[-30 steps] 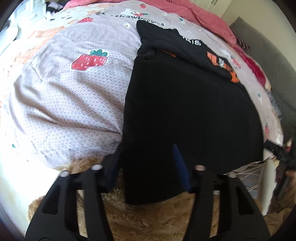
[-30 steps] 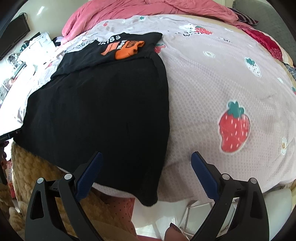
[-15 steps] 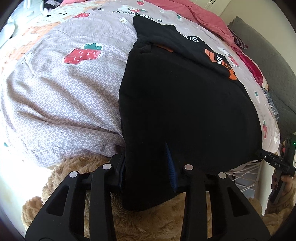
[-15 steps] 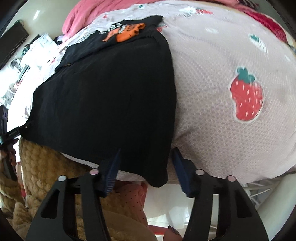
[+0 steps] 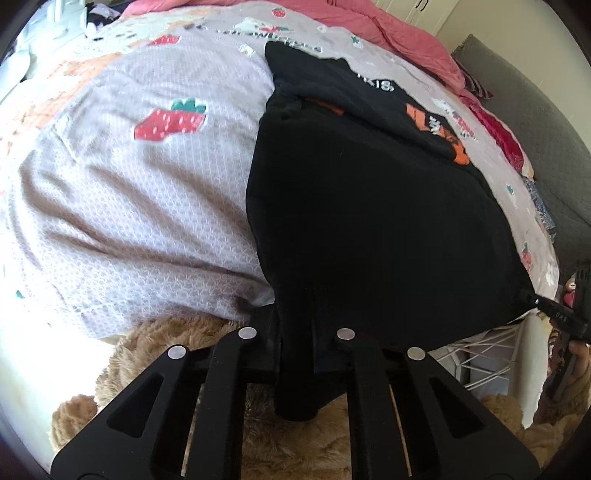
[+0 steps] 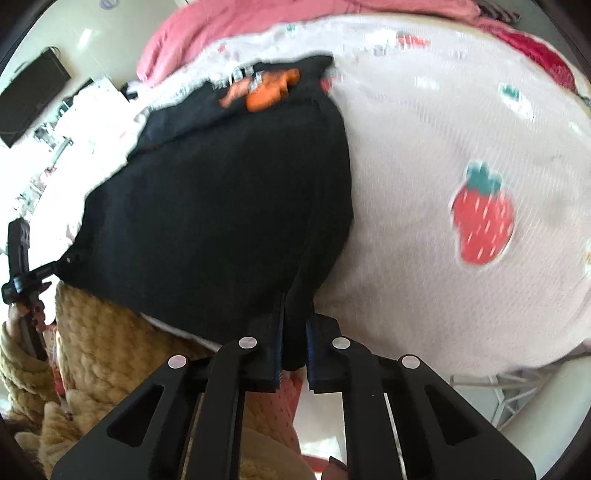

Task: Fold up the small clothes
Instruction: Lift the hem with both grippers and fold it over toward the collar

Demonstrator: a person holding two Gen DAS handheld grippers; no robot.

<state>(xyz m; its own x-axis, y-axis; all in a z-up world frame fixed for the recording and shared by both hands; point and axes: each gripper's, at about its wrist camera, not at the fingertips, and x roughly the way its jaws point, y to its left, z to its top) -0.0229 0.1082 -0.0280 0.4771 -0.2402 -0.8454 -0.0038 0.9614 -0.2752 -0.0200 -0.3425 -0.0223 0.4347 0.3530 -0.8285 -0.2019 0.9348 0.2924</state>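
Observation:
A black garment [image 5: 369, 221] [image 6: 221, 206] with an orange and white print lies spread on a bed, its near hem hanging over the bed's front edge. My left gripper [image 5: 295, 332] is shut on the hem's left corner, and the cloth bunches between its fingers. My right gripper [image 6: 293, 332] is shut on the hem's right corner, pinching a fold of black cloth. Each gripper also shows small at the edge of the other's view, the right gripper [image 5: 554, 314] at the far right and the left gripper [image 6: 22, 273] at the far left.
The bed has a pale quilt with strawberry prints [image 5: 129, 184] [image 6: 480, 221]. A pink blanket [image 5: 388, 26] is heaped at the far end. A grey headboard or sofa [image 5: 535, 122] runs along the right. A tan fluffy sleeve [image 6: 110, 350] and white wire basket [image 5: 487, 354] lie below the bed edge.
Both grippers have closed onto the near hem of the black garment. The right gripper shifted slightly toward the corner as it closed; the left stayed in place.

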